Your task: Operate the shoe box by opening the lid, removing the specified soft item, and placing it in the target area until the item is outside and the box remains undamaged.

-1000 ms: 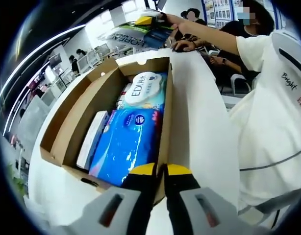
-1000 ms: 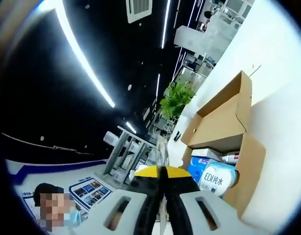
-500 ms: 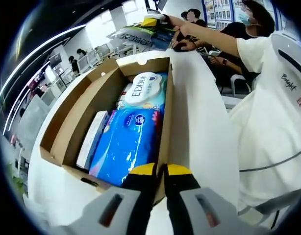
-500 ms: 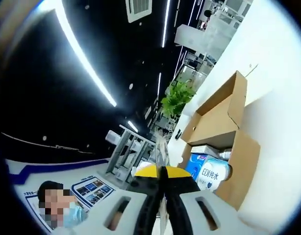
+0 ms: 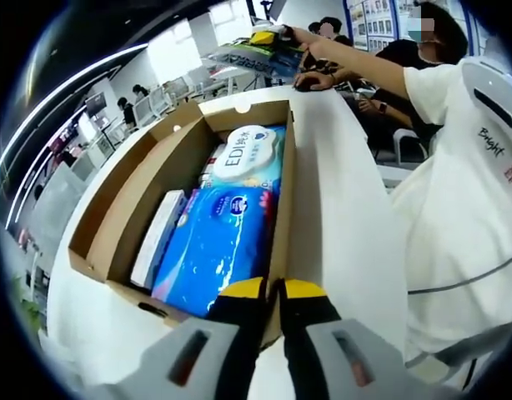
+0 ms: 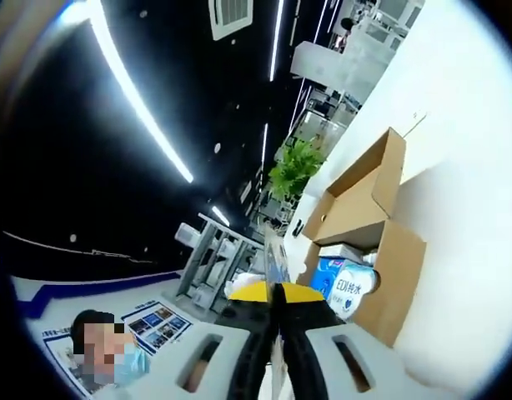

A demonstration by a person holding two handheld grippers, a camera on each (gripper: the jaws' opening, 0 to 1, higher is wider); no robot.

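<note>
The soft pack (image 5: 254,57) was already out of the box, pinched by one thin edge in the right gripper (image 6: 276,289), whose jaws were pressed together on it; in the left gripper view it hung high at the far end of the table (image 5: 343,217), held out at arm's length. Seen from the right gripper itself, only a sliver of crinkled wrapper rose between the jaw tips. That slim hold looked like the main risk: a slack pack gripped by its edge could slide free or tear, and drop short of wherever it was meant to go, which I could not pick out.

The cardboard box (image 5: 135,196) lay open on the table with its lid folded back on the left. A blue pack (image 5: 214,242) and a white-lidded wipes pack (image 5: 243,154) were still inside. The left gripper (image 5: 272,289) sat at the box's near right corner, jaws closed together and seemingly empty. Leaning on that wall could dent it.
</note>
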